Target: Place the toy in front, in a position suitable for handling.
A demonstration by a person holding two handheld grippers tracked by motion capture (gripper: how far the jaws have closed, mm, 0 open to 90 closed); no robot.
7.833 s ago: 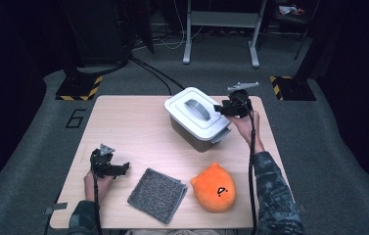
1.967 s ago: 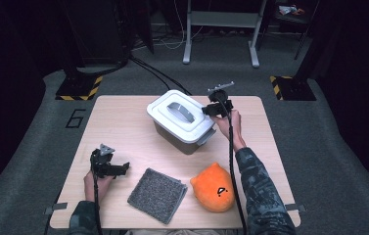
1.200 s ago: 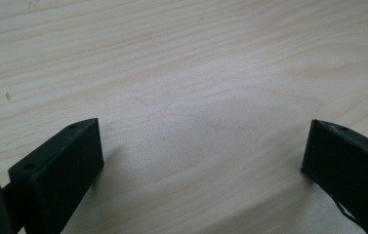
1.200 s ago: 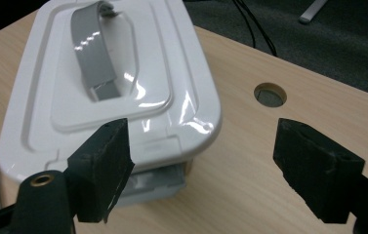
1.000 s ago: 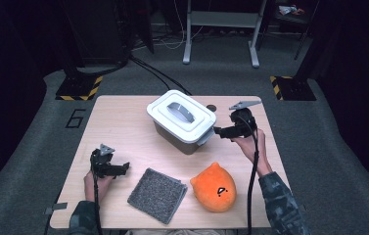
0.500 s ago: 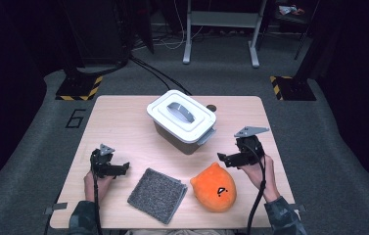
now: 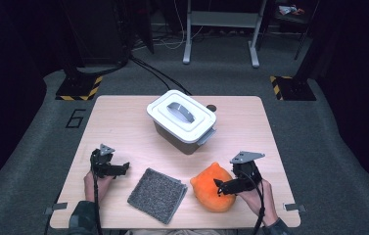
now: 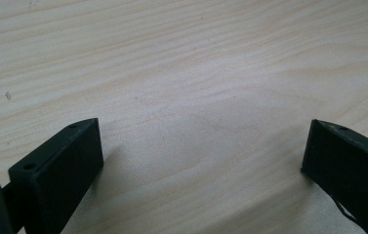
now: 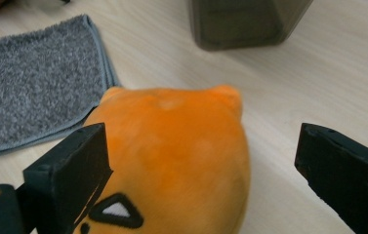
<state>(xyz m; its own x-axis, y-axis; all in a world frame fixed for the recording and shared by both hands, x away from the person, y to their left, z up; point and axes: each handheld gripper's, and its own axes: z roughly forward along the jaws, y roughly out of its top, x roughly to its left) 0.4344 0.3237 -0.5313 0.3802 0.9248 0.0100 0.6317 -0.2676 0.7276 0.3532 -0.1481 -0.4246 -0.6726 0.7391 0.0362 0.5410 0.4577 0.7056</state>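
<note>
At the lower right of the high view, the right gripper (image 7: 219, 185), jaws just opened wide, sat right beside the orange plush toy (image 7: 213, 192), nothing gripped yet.

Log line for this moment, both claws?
left claw: open, on table | right claw: open, jaws just widened, over orange plush, no grip

My right gripper (image 7: 219, 185) sits near-right, jaws spread wide after just opening, gripping nothing. My left gripper (image 7: 123, 168) rests near-left, jaws wide apart and empty.
</note>
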